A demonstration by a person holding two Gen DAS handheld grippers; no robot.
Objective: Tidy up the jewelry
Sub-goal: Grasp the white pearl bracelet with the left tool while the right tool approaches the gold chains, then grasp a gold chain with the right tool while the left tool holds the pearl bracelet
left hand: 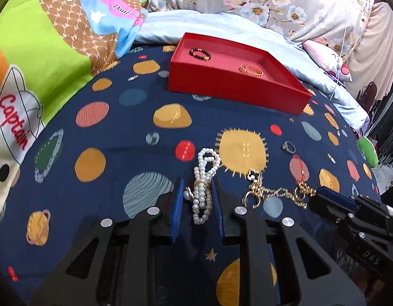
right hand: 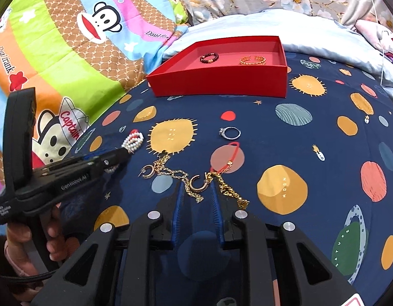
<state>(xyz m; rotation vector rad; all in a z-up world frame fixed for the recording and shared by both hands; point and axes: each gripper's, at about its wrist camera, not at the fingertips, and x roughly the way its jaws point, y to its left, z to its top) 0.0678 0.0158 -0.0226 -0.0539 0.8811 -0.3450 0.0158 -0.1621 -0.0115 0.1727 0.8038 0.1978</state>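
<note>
Between left claw [left hand: 197, 191] pads: pearl bracelet [left hand: 204, 186], long axis toward red box [left hand: 237, 94].

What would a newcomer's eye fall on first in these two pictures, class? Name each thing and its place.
First the red box at the far side of the planet-print bedspread, holding a dark beaded bracelet and a gold bracelet. Nearer, the left gripper has a pearl bracelet between its fingers, and the right gripper straddles a tangle of gold chains. A silver ring lies alone between them and the box.

Both claws [left hand: 197, 191] [right hand: 196, 191] narrowed, angled downward
</note>
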